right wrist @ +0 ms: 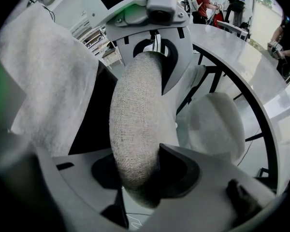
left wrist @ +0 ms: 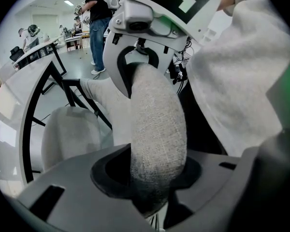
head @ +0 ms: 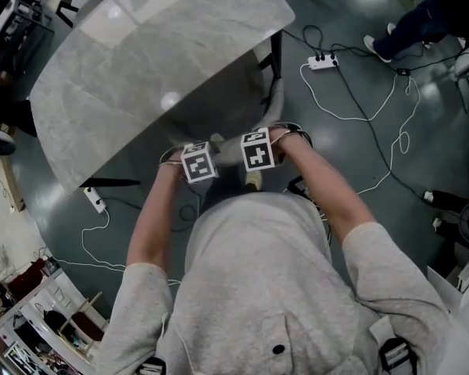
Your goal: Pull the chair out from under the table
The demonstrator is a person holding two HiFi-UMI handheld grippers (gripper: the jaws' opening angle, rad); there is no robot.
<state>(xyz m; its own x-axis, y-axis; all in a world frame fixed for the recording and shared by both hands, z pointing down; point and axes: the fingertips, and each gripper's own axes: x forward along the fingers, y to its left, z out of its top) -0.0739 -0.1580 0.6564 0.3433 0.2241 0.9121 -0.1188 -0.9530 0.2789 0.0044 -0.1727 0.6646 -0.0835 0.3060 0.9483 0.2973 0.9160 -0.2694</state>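
Head view: chair (head: 219, 112) stands with its seat under the pale, see-through tabletop (head: 125, 61) and its backrest (head: 231, 154) clear of the edge, toward the person. Left gripper (head: 200, 164) and right gripper (head: 258, 149) sit side by side on the backrest top.

Left gripper view: jaws pinch the grey padded backrest.

Right gripper view: jaws clamp the same backrest, with the seat beyond, below the tabletop rim.
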